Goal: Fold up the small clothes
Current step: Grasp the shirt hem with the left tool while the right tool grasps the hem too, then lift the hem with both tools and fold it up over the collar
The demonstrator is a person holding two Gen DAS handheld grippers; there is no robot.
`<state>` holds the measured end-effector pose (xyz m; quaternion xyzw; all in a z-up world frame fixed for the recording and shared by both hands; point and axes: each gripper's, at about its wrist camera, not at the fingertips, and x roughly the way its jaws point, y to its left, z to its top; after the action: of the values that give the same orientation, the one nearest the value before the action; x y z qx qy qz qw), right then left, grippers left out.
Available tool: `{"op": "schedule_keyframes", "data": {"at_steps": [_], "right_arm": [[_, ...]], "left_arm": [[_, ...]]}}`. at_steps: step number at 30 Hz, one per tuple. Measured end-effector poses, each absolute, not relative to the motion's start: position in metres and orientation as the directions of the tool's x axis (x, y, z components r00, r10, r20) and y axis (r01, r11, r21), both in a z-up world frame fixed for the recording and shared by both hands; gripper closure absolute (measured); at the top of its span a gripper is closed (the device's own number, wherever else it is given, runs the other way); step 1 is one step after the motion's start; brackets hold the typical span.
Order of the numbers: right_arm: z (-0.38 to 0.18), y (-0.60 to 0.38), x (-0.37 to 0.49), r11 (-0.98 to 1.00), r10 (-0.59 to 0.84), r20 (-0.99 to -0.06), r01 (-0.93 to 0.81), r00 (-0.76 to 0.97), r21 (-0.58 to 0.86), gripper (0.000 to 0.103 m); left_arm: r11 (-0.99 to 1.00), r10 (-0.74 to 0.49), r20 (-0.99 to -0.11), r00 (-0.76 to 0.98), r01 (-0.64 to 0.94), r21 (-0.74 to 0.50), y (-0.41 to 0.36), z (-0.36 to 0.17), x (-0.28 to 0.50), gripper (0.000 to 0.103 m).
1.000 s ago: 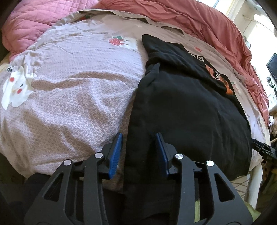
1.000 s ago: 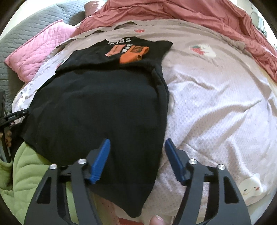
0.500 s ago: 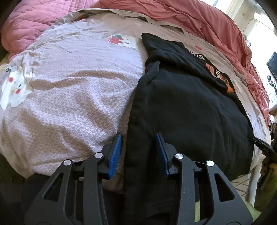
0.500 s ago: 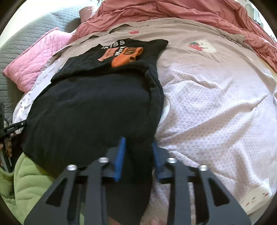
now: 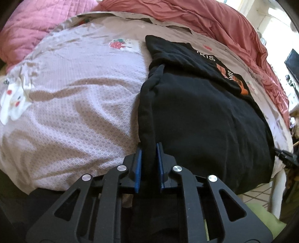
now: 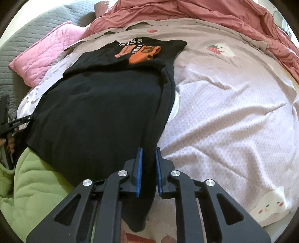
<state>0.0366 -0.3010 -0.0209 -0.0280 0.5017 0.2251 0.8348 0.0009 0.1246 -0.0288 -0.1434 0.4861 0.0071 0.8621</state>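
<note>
So there's a black T-shirt [image 5: 201, 115] spread flat across a pale lilac bedsheet [image 5: 78, 104], the kind with little strawberry and bunny cartoon prints on it. The shirt's far end is folded over so you can see white lettering and an orange graphic [image 6: 143, 53] on it. Its near hem hangs off the front edge of the bed.

The left gripper [image 5: 149, 152] has its blue pads closing in on the shirt's left-hand edge, right at the rolled side seam near the hem. The fabric is bunched up between the pads and they look pressed against it.

The right gripper [image 6: 149, 156] is doing the same on the opposite side edge of the shirt, jaws closing with a strip of black cloth sandwiched between the blue pads. Below that pinch, the corner of the shirt droops down over the edge of the mattress.

Around the rest of it: a crumpled salmon-red duvet [image 6: 214, 13] is piled along the far side of the bed, a pink quilted pillow [image 6: 46, 56] sits at the far left in the right wrist view, and there's a lime-green blanket [image 6: 35, 188] down low beside the bed, just under the shirt's near-left corner. In the right wrist view you can also spot the left gripper's black frame poking in at the left edge.
</note>
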Motion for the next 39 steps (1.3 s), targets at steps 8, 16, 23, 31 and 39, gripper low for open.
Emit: {"op": "schedule_keyframes", "data": {"at_steps": [8,16,23,31,39], "right_arm": [[-0.031,-0.296,0.036,0.89,0.363,-0.848,-0.413,0.386,0.192,0.087],[-0.002,-0.307,0.041,0.879,0.424,-0.782,-0.414,0.457,0.235,0.096],[0.031,-0.309,0.068,0.867,0.474,-0.698,-0.423,0.536,0.263,0.096],[0.038,-0.306,0.111,0.874,0.476,-0.659,-0.393,0.583,0.284,0.096],[0.026,-0.305,0.166,0.901,0.432,-0.678,-0.315,0.595,0.297,0.096]], "left_arm": [[0.964,-0.106,-0.84,0.532,-0.153,-0.219,0.121,-0.029,0.001,0.098],[0.948,-0.145,-0.788,0.598,-0.144,-0.283,0.129,0.001,-0.001,0.1],[0.921,-0.184,-0.737,0.65,-0.149,-0.36,0.144,0.031,0.02,0.1],[0.9,-0.198,-0.734,0.65,-0.177,-0.399,0.155,0.04,0.068,0.1],[0.883,-0.184,-0.758,0.626,-0.233,-0.407,0.166,0.029,0.131,0.1]]}}
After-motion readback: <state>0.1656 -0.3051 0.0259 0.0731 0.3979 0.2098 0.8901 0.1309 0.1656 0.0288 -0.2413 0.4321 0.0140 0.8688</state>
